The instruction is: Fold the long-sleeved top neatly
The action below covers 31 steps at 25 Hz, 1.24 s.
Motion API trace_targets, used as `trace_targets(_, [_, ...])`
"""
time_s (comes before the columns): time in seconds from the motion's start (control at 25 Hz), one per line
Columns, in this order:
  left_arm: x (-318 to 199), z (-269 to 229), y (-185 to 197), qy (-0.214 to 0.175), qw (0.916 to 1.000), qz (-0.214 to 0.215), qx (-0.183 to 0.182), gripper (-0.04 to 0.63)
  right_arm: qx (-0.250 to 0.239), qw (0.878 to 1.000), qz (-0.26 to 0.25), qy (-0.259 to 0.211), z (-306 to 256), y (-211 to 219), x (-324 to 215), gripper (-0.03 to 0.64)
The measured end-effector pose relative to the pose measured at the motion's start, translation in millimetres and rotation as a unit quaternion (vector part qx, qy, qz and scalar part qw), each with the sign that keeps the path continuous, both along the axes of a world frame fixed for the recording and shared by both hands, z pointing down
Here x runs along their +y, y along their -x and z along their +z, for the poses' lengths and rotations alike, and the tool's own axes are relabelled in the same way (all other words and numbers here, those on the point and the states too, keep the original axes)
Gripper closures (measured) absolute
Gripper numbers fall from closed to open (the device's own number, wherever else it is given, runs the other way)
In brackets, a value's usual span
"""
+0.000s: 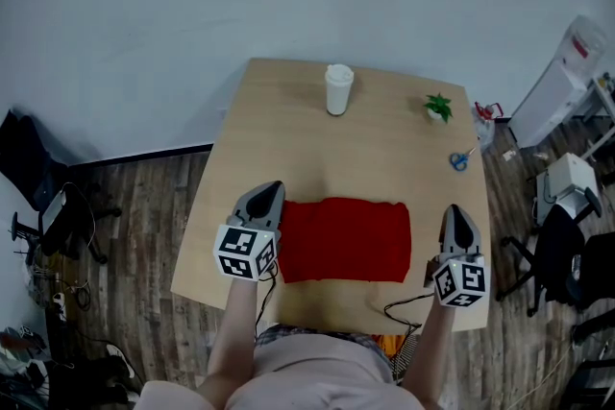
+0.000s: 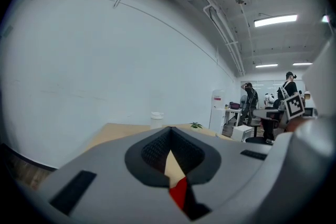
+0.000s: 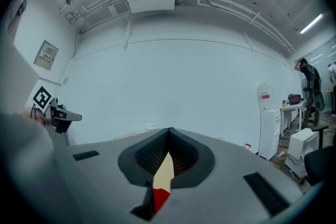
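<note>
The folded red fabric long-sleeved top (image 1: 344, 240) lies on the tan wooden surface (image 1: 288, 110), its long axis spanning gripper to gripper. The left gripper (image 1: 272, 189) is nearer; the right gripper (image 1: 454, 212) stands just clear. Both are pressed together, empty.

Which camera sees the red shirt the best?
The head view: it shows the whole red shirt lying as a folded rectangle on the table. The left gripper view and the right gripper view each catch only a small red sliver beneath their shut jaws.

Red top (image 1: 344, 240), prob. folded, on tbl (image 1: 288, 110)
</note>
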State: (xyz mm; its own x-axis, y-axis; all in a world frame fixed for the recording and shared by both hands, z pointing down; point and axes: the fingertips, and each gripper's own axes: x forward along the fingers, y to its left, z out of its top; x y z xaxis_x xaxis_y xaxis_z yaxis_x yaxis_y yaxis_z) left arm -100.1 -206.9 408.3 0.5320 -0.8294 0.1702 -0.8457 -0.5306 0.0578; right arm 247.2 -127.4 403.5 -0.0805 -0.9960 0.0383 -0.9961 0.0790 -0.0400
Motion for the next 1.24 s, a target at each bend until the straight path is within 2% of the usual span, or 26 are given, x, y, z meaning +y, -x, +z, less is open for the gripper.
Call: trace_targets(1.24, [3.4,5.9,-6.1,0.012,0.9999,0.000,-0.001,0.594,0.010,1.000,-0.001,0.005,0.3,-7.9,1.2,0.611])
